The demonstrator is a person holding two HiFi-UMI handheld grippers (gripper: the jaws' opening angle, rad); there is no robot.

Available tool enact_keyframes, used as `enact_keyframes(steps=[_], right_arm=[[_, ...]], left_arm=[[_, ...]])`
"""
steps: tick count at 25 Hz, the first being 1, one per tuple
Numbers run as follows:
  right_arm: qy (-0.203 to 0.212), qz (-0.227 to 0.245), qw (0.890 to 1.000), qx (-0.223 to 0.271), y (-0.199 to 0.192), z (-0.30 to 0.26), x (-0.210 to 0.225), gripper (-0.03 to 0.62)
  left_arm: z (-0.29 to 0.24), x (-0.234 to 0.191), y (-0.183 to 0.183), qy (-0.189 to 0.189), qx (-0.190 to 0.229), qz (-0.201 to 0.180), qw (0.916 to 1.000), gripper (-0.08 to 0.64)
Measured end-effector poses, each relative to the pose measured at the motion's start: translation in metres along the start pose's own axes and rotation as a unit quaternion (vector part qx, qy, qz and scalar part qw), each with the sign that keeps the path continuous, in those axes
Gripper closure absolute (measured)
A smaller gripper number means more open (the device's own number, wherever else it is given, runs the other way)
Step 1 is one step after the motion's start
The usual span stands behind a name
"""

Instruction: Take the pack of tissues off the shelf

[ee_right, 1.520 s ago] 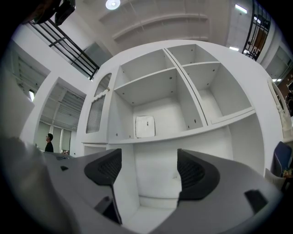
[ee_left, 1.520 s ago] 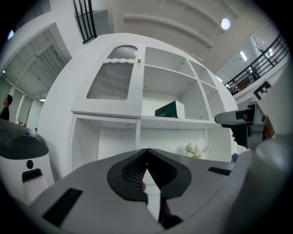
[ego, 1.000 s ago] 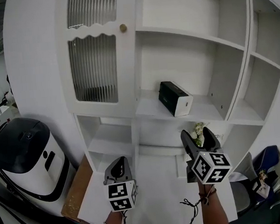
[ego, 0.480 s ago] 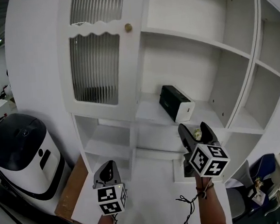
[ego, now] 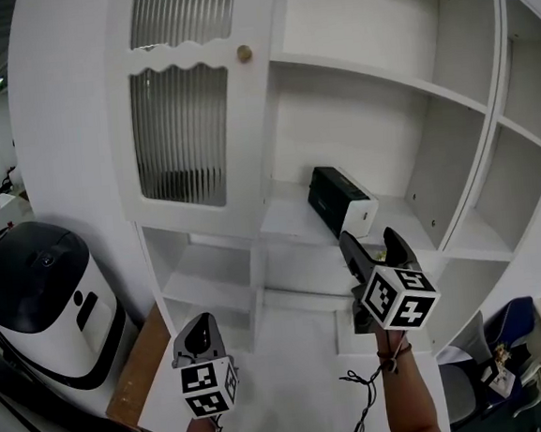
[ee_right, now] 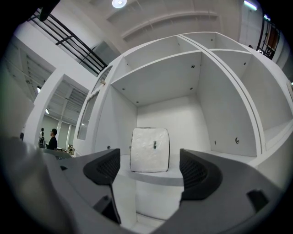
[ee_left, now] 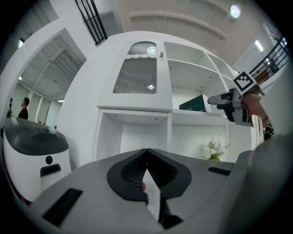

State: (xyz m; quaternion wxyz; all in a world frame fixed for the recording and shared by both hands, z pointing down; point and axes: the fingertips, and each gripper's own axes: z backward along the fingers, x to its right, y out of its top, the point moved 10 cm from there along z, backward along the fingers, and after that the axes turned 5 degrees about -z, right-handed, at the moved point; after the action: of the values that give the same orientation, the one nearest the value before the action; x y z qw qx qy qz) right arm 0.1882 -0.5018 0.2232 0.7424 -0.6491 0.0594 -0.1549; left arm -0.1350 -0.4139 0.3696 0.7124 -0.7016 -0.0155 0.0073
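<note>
Head view: the pack of tissues (ego: 342, 201) lies on the shelf board (ego: 290, 220) of the white cabinet (ego: 75, 133), its white end towards the board's front edge. The right gripper (ego: 369, 239) hangs just below and in front of that board, jaws spread, empty. The left gripper (ego: 198, 331) sits well below the board, to its left.

Left gripper view: jaws pressed together, nothing between them.

Right gripper view: the pack stands on the board, centred in the gap between the spread jaws, untouched. Recommendation: rise to board level, advance straight, close on the pack's two side faces, and lift before withdrawing.
</note>
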Motion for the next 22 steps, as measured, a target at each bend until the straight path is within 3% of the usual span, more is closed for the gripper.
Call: enact_keyframes(steps=[22], right_arm=[[0.001, 0.014, 1.000, -0.018, 0.023, -0.035, 0.000, 0.178]], left_arm=[[-0.012, -0.013, -0.006, 0.019, 0.003, 0.023, 0.9995, 0.543]])
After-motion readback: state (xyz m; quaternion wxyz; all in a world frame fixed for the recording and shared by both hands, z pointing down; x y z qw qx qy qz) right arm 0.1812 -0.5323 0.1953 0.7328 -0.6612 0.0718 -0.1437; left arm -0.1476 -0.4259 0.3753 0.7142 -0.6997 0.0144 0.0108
